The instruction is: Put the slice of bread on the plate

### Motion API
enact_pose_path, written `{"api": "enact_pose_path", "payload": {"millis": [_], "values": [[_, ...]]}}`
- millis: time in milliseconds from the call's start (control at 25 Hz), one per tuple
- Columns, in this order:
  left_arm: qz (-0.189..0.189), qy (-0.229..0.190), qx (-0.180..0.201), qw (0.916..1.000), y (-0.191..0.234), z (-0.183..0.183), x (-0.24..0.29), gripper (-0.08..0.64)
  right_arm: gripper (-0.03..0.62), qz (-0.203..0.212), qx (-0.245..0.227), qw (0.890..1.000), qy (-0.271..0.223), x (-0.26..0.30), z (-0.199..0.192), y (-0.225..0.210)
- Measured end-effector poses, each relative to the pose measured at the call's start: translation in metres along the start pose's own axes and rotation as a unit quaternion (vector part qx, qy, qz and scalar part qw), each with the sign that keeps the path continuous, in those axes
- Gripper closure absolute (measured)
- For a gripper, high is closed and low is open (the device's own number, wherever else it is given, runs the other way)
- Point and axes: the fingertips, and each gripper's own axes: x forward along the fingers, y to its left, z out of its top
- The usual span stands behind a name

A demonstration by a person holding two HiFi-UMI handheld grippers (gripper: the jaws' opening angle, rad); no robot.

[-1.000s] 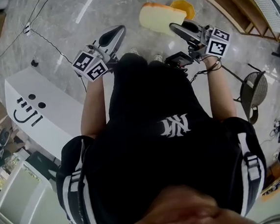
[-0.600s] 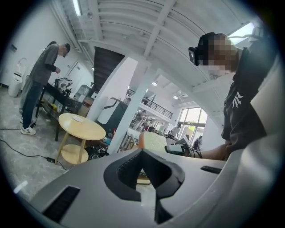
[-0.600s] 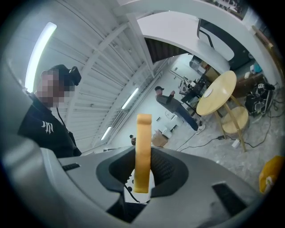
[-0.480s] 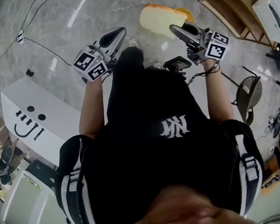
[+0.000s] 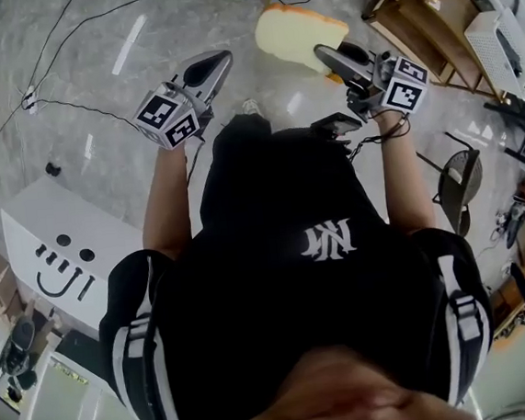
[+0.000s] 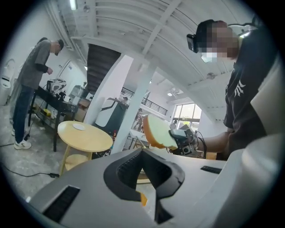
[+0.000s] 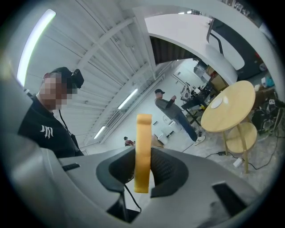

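Note:
The pale slice of bread (image 5: 296, 33) with an orange crust sticks out ahead of my right gripper (image 5: 323, 54), which is shut on its near edge. In the right gripper view the slice (image 7: 143, 133) stands edge-on between the pads. My left gripper (image 5: 218, 62) is held beside it at the left, shut with nothing in it, its pads meeting at the tip (image 6: 142, 150). It sees the bread (image 6: 158, 131) from the side. A small white plate (image 7: 219, 103) lies on a round wooden table (image 7: 231, 116) further off, and the left gripper view also shows this plate (image 6: 79, 127).
A person in grey (image 6: 27, 84) stands at a dark bench beyond the table (image 6: 87, 139). On the floor are a white box with a smiley mark (image 5: 58, 247), cables (image 5: 58, 104), a wooden shelf (image 5: 410, 10) and a dark chair (image 5: 458, 176).
Both grippers have travelled forward over the floor together, the bread still in the right one. The white box and the chair have slid lower in the head view.

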Motion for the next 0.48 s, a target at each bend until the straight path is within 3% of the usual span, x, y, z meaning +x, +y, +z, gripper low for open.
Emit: {"api": "enact_pose_path", "payload": {"millis": [480], "values": [[-0.012, 0.008, -0.010, 0.9998, 0.040, 0.003, 0.011, 0.548, 0.499, -0.030, 0.009, 0.999, -0.015, 0.018, 0.024, -0.040]]}}
